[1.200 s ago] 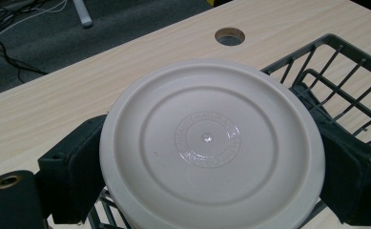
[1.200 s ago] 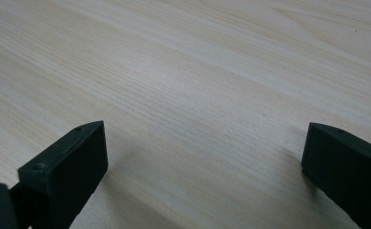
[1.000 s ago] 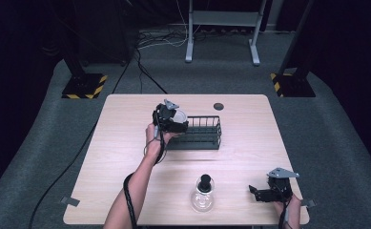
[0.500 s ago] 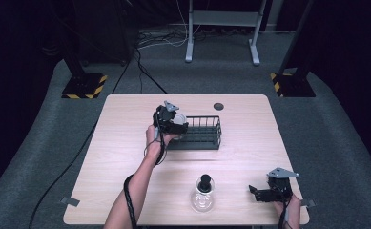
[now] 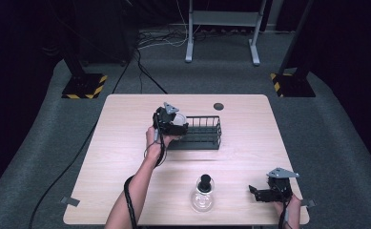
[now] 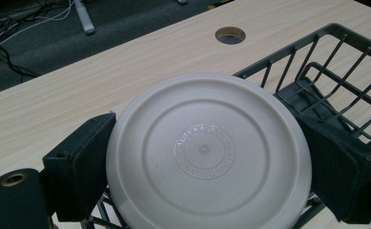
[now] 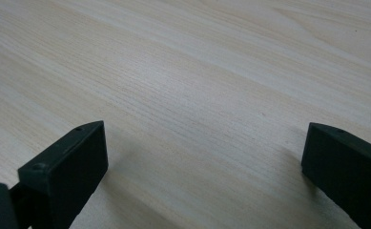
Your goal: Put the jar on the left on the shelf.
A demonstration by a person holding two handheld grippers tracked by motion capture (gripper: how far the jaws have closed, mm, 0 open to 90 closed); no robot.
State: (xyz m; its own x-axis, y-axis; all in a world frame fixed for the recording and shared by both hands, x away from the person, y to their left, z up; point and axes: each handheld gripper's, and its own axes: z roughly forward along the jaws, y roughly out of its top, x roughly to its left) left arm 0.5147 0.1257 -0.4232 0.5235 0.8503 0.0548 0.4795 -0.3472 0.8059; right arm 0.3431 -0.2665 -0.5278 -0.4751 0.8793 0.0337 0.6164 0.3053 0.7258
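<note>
**White dish held over the wire rack's near-left end**

Gripped: a round white dish (image 6: pixel 207 152), underside toward the left gripper's camera, embossed ring at its centre, clamped at opposite rims between the two black jaws of the left gripper (image 5: pixel 171 121). Jaws spread about as wide as the dish itself, shut firmly on it. Held just above the left end of the black wire rack (image 6: pixel 326 81), lower rim dipping among the rack's wires, though not clearly resting on them; impossible to tell whether touching or just clear.

Beyond the rack, toward the far edge of the wooden table (image 5: pixel 126 143): a round cable hole (image 5: pixel 218 106). On the person's side of the rack, well apart from it: a clear glass vessel with a black stopper (image 5: pixel 202 193), standing upright, untouched.

To the right of the rack and nearer the table's front edge: the right gripper (image 5: pixel 269 192), jaws wide apart, nothing between them but bare wood, lying low over the tabletop.

Judged from this: dish already picked up and brought to the rack; lowering into a slot and release probably left. No other dish seen in the rack.
</note>
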